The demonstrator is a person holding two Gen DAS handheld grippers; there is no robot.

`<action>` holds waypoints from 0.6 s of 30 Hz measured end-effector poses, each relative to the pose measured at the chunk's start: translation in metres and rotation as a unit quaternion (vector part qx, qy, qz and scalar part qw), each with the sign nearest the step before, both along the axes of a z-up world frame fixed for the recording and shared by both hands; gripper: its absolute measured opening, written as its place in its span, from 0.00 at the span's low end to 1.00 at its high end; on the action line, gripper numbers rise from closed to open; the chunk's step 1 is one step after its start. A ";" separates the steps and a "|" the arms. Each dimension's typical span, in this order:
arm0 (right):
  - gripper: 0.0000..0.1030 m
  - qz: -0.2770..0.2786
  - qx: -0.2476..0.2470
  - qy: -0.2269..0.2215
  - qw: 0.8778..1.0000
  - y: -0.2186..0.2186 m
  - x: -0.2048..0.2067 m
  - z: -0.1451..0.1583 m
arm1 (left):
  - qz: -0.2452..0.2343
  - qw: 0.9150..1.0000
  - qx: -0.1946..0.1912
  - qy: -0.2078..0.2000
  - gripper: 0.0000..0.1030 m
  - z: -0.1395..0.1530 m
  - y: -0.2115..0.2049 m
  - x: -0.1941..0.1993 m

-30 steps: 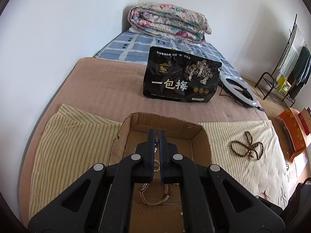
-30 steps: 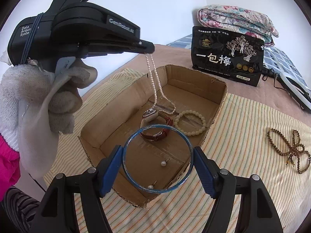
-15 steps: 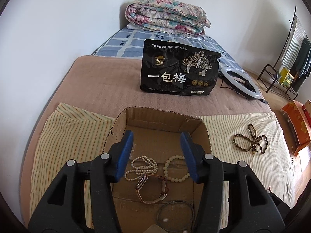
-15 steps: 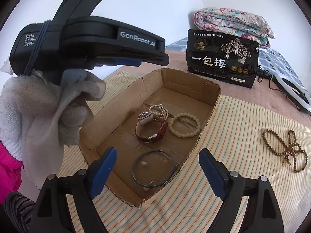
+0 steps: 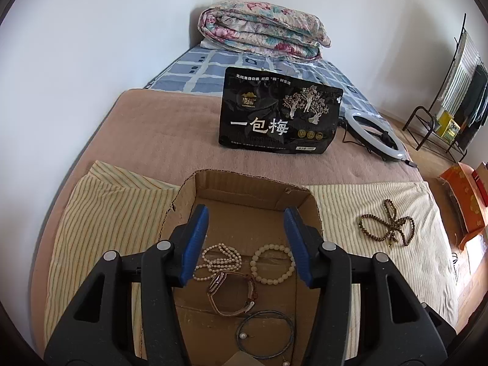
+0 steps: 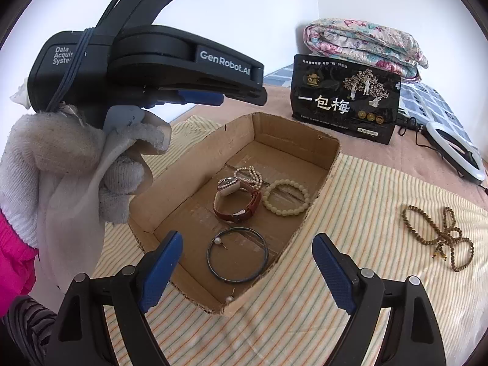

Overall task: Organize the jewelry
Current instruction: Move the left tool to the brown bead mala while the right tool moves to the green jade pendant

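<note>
l gripper (image 5: 247, 244) jaws spread, empty | r gripper (image 6: 247, 271) same | brown wooden bead strand (image 6: 439, 238) outside open cardboard box (image 6: 195, 164), likely next

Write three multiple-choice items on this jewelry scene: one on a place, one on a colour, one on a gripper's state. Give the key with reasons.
1. Where do the brown prayer beads lie?
A. in the cardboard box
B. on the striped cloth
C. on the black bag

2. The watch strap is:
A. reddish-brown
B. green
C. white

3. The right gripper is:
A. shut on the bangle
B. shut, empty
C. open, empty

Key: B, the beads rest on cloth outside the box; A, the strap looks reddish-brown; C, its fingers stand wide apart, the bangle lying in the box.
</note>
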State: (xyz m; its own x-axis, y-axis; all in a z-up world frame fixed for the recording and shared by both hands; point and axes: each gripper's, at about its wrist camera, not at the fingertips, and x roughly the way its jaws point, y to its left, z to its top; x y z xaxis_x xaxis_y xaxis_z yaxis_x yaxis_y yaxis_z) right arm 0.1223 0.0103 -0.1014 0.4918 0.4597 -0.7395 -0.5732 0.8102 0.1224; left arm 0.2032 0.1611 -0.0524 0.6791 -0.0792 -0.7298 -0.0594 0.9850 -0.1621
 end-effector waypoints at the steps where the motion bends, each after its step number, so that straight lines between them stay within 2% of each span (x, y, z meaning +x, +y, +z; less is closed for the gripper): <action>1: 0.86 -0.001 0.000 -0.001 1.000 -0.002 -0.001 0.001 | 0.000 1.000 -0.001 -0.001 0.51 0.001 0.000 -0.001; 8: 0.86 -0.015 0.000 -0.019 1.000 -0.030 -0.009 0.014 | -0.004 1.000 -0.013 -0.010 0.52 0.011 -0.011 -0.012; 18: 0.86 -0.068 -0.011 -0.035 0.997 -0.112 -0.019 0.028 | -0.048 0.998 -0.025 -0.029 0.52 0.023 -0.055 -0.025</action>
